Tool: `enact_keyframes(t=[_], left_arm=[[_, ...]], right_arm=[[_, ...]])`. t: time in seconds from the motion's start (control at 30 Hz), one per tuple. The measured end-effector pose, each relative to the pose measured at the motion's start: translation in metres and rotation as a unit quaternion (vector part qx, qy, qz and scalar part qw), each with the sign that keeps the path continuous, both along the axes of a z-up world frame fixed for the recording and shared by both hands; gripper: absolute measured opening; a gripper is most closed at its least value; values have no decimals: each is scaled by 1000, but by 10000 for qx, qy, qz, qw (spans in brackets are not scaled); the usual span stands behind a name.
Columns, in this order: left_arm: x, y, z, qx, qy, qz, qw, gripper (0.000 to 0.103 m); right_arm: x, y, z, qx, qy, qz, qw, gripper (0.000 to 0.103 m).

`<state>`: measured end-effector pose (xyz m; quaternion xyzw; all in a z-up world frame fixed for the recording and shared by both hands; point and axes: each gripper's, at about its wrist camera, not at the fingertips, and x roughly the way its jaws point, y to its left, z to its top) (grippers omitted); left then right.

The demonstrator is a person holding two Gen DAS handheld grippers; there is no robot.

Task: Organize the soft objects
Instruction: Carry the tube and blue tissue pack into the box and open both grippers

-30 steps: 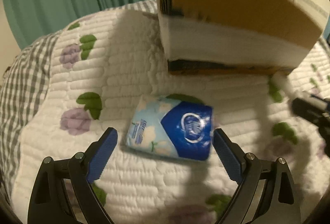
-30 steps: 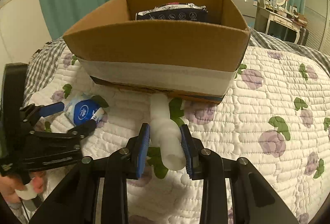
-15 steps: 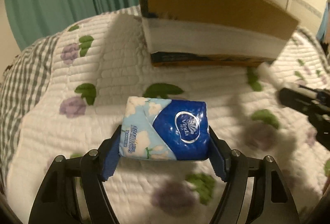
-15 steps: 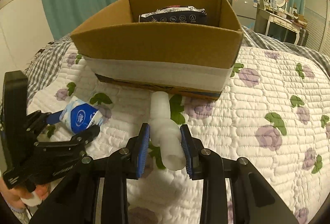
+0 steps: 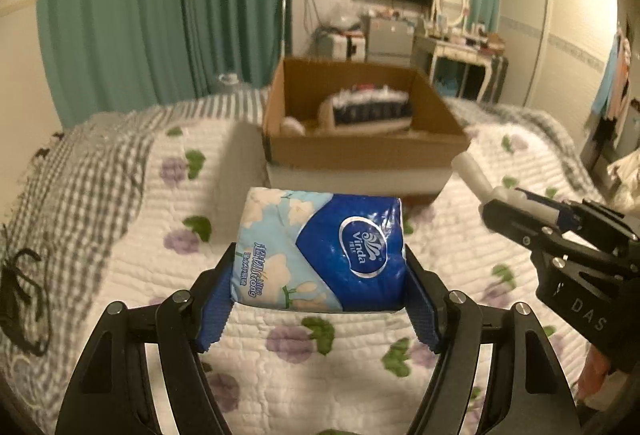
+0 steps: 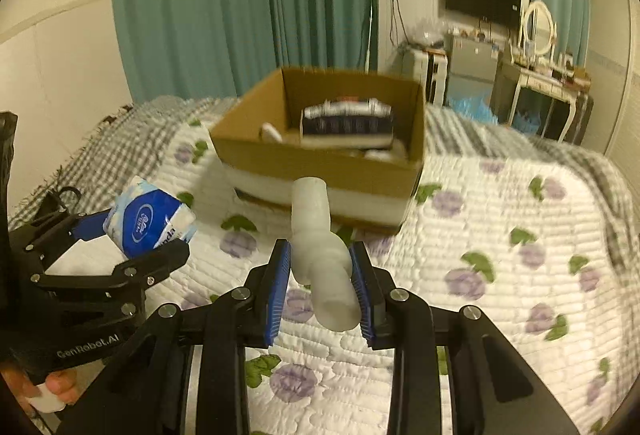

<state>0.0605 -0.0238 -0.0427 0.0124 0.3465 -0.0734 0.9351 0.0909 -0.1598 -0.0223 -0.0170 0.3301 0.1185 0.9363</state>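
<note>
My left hand-held gripper (image 5: 320, 295) squeezes the tissue pack (image 5: 322, 251), my right (image 6: 320, 271) a white tube (image 6: 320, 255), both above the bed, short of the box (image 6: 320, 139). Either could squirm free if my squeeze slackens.

a cardboard box (image 6: 320, 159) sat on the quilt (image 6: 500, 235), ahead of both grippers. a packet (image 6: 346, 123) and some smaller items lay inside it. the tissue pack (image 5: 320, 251) was between the fingers of the left gripper (image 5: 320, 295), above the quilt, left of the right gripper (image 6: 320, 287), which had a bottle (image 6: 320, 259) between its fingers. curtains (image 6: 240, 7) hung behind the box, a dresser (image 6: 548, 91) to its right.
</note>
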Motion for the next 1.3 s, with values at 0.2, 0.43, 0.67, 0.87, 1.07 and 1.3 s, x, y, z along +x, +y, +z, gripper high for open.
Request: enact_keyframes(t=[0.2, 0.43, 0.67, 0.87, 1.07, 1.3], left_arm=[[-2, -6, 53, -82, -475, -74, 9988, 73], [43, -15, 92, 26, -936, -156, 9955, 73], [126, -22, 71, 212, -731, -88, 9971, 73], [172, -22, 24, 333, -370, -22, 9988, 73], [176, -25, 4, 310, -542, -107, 9980, 75], [173, -12, 27, -105, -595, 234, 9979, 88]], right_arm=[[-6, -11, 54, 17, -385, 39, 9992, 30], [30, -25, 107, 14, -797, 61, 9968, 30], [102, -30, 106, 114, -654, 54, 9978, 30], [161, -26, 55, 175, -168, 134, 9996, 30], [187, -27, 12, 352, 76, 247, 9990, 39], [180, -49, 31, 408, -267, -150, 9987, 80]])
